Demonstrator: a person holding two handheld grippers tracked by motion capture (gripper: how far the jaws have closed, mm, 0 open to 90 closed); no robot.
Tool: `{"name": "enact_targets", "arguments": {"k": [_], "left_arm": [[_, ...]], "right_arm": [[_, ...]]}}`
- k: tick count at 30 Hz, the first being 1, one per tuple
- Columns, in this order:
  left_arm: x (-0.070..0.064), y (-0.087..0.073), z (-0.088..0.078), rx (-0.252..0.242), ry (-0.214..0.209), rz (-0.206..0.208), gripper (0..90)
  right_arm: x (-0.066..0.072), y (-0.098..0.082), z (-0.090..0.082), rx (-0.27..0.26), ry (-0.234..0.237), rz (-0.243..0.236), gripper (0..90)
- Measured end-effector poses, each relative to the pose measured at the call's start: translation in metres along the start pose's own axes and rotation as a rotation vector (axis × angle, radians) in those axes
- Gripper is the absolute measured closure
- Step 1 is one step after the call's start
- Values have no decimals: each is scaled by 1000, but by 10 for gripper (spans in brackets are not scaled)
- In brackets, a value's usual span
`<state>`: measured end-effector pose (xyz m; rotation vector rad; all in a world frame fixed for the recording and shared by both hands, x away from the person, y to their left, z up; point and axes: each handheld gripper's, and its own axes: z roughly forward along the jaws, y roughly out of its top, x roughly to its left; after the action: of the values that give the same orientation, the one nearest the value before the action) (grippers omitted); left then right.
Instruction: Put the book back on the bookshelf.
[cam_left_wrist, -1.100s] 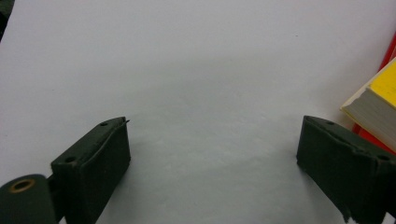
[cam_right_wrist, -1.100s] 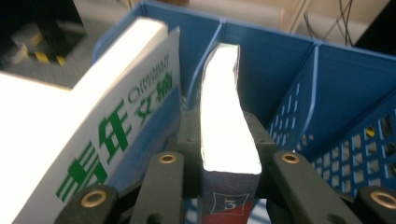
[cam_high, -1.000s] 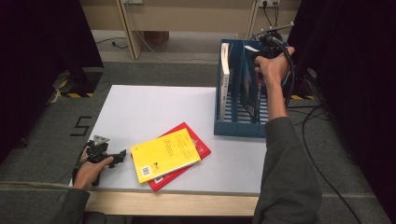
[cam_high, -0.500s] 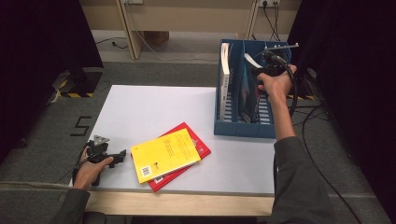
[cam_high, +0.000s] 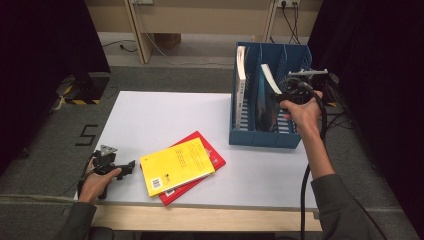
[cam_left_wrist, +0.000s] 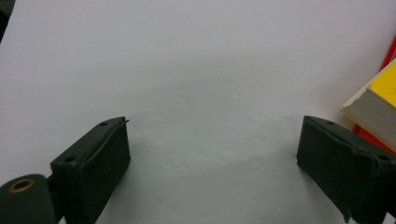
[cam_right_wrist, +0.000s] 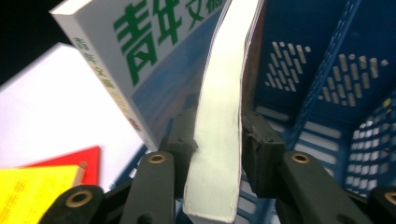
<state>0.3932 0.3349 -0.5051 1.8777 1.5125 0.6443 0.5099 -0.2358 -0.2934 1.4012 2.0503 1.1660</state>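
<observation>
A blue file rack (cam_high: 265, 137) stands at the table's back right. A book (cam_high: 267, 75) leans in its middle slot, its pale page edge (cam_right_wrist: 217, 93) between the jaws of my right gripper (cam_right_wrist: 218, 135), which comes in from the right (cam_high: 278, 92). Those jaws have just been opening a little, but both pads still lie against the book's sides. A book with green characters (cam_right_wrist: 140, 60) stands in the left slot (cam_high: 241, 75). My left gripper (cam_high: 131, 165) rests on the table at front left, open with only bare tabletop between its jaws (cam_left_wrist: 212, 135).
A yellow book (cam_high: 177, 165) lies on a red book (cam_high: 212, 155) near the front edge, just right of my left gripper; the yellow book's corner (cam_left_wrist: 373, 102) is close to its right jaw. The white table (cam_high: 165, 115) stretches behind them. Cables trail off the right side.
My right hand has come down and toward me, lowering the book deeper into the rack's middle slot. The left hand and the two flat books have stayed put.
</observation>
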Motion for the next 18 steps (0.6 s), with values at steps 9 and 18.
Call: {"name": "enact_targets", "arguments": {"k": [9, 18], "left_arm": [[0, 0, 0, -2, 0, -1, 86], [0, 0, 0, -1, 0, -1, 86]], "right_arm": [[-2, -27, -6, -17, 50, 11, 638], [-4, -57, 2, 20, 96, 7, 669]]}}
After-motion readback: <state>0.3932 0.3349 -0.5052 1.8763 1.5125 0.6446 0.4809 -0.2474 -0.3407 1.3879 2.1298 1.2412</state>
